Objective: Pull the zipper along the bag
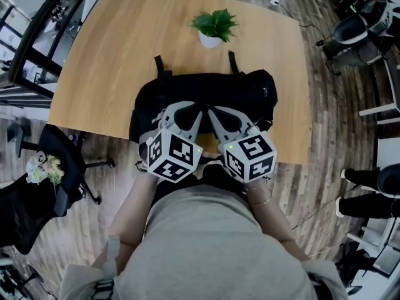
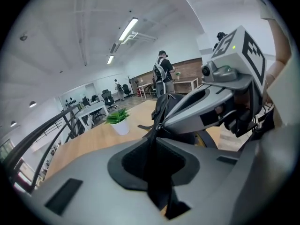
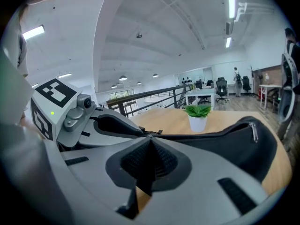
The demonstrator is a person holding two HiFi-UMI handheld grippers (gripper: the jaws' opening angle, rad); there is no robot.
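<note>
A black bag (image 1: pixel 244 95) lies on the wooden table (image 1: pixel 112 55) near its front edge. Both grippers meet tip to tip over the bag's front middle. My left gripper (image 1: pixel 197 112) is shut, with a fold of the bag's black fabric (image 2: pixel 154 172) pinched between its pads. My right gripper (image 1: pixel 210 112) is shut at the zipper line, its tips on a small metal zipper pull (image 3: pixel 149 134). In the left gripper view that pull (image 2: pixel 159 125) shows at the right gripper's tips. The bag's top edge (image 3: pixel 220 132) runs off to the right.
A small potted plant (image 1: pixel 214 27) stands behind the bag at the table's far side. An office chair (image 1: pixel 59 167) is on the floor at the left. More chairs (image 1: pixel 365 30) stand at the right. People (image 2: pixel 162 74) stand at desks far back.
</note>
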